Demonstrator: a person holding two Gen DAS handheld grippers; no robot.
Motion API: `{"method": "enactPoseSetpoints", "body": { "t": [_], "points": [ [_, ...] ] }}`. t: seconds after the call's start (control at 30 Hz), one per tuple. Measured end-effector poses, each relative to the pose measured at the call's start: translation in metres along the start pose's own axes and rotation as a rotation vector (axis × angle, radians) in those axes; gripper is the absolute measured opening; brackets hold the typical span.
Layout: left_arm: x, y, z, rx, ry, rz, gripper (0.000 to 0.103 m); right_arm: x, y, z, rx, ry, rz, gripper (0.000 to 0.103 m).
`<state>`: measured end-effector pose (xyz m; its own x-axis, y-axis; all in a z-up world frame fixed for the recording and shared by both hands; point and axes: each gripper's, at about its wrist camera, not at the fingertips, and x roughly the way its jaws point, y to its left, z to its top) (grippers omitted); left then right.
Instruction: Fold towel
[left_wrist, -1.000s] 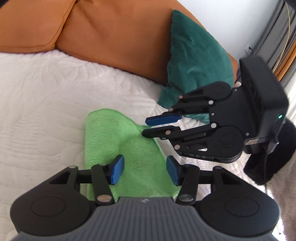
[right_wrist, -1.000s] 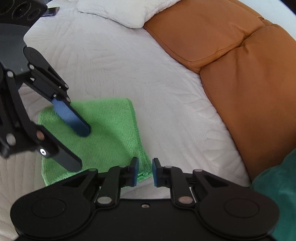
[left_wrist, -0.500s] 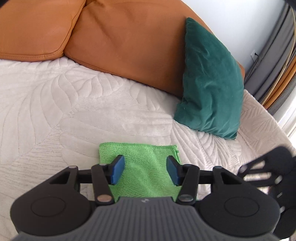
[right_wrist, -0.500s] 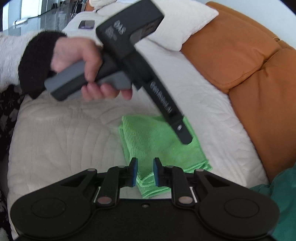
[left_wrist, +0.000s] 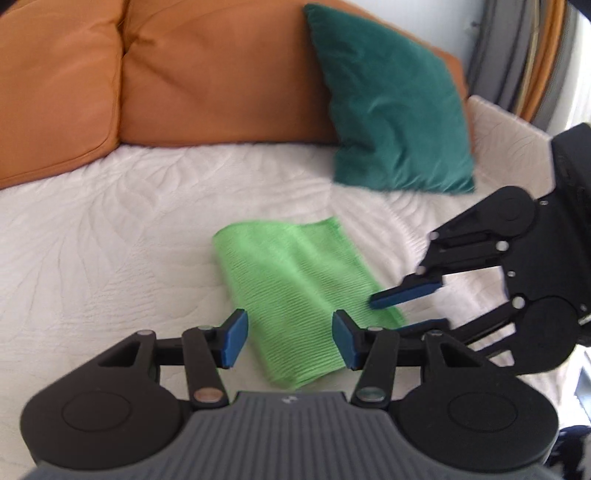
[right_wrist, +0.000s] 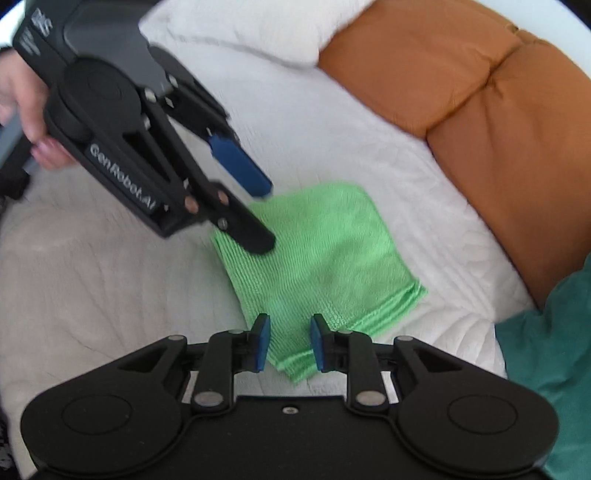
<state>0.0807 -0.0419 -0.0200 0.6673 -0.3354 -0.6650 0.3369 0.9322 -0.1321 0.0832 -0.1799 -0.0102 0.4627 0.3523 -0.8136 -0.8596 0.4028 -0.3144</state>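
The green towel (right_wrist: 325, 258) lies on the white quilted bed cover (left_wrist: 110, 240), already doubled into a compact packet with stacked layer edges showing at its near corner in the right wrist view; it sits well short of the orange back cushions (left_wrist: 203, 74) and the teal pillow (left_wrist: 391, 103).

The left gripper (left_wrist: 288, 341) hovers over the towel's near end, its jaws spread with nothing but cloth seen beneath them and no pinch; the right gripper (right_wrist: 287, 341) hangs above the layered corner, its jaws opening, and the pads do not press the towel, so nothing is held.

Judged from how flat and layered the packet lies, the folding looks largely done, and the step in hand appears to be either a last fold or a tidy-up of the edges; which of the two cannot be told.

To do it well, each gripper should come down squarely on a corner and take all the layers at once, not just the top sheet; both corners should be lifted together and carried evenly across so the edges meet; the fold should be laid down before release, since loose cloth on a soft quilt may slide or spring open.
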Motion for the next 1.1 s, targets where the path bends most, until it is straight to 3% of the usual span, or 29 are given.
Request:
{"method": "enactPoseSetpoints", "body": {
  "t": [0.13, 0.3, 0.43, 0.53, 0.63, 0.73, 0.9, 1.1],
  "points": [
    [0.0, -0.002, -0.004, 0.04, 0.008, 0.037, 0.055, -0.005, -0.002, 0.002, 0.014, 0.004, -0.027, 0.025],
    [-0.014, -0.003, 0.002, 0.045, -0.056, 0.053, 0.058, -0.015, 0.0, 0.005, 0.036, -0.008, -0.081, 0.025],
    [0.001, -0.01, -0.006, 0.148, -0.016, 0.173, 0.064, 0.001, -0.001, -0.001, 0.049, 0.045, -0.146, 0.026],
    [-0.014, -0.014, -0.004, 0.141, -0.028, 0.14, 0.064, -0.007, -0.002, -0.002, 0.15, 0.022, -0.178, 0.027],
    [-0.032, -0.014, -0.004, 0.125, -0.043, 0.104, 0.065, -0.028, 0.001, -0.001, 0.274, -0.024, -0.247, 0.04],
    [-0.048, -0.01, -0.011, 0.095, -0.047, 0.094, 0.065, -0.05, 0.011, -0.007, 0.41, -0.052, -0.316, 0.043],
    [-0.07, -0.005, -0.028, 0.054, -0.063, 0.118, 0.065, -0.071, 0.03, -0.027, 0.65, -0.13, -0.343, 0.054],
    [-0.079, -0.021, -0.035, 0.004, -0.077, 0.162, 0.076, -0.077, 0.053, -0.025, 0.74, -0.136, -0.357, 0.055]
  ]
}}
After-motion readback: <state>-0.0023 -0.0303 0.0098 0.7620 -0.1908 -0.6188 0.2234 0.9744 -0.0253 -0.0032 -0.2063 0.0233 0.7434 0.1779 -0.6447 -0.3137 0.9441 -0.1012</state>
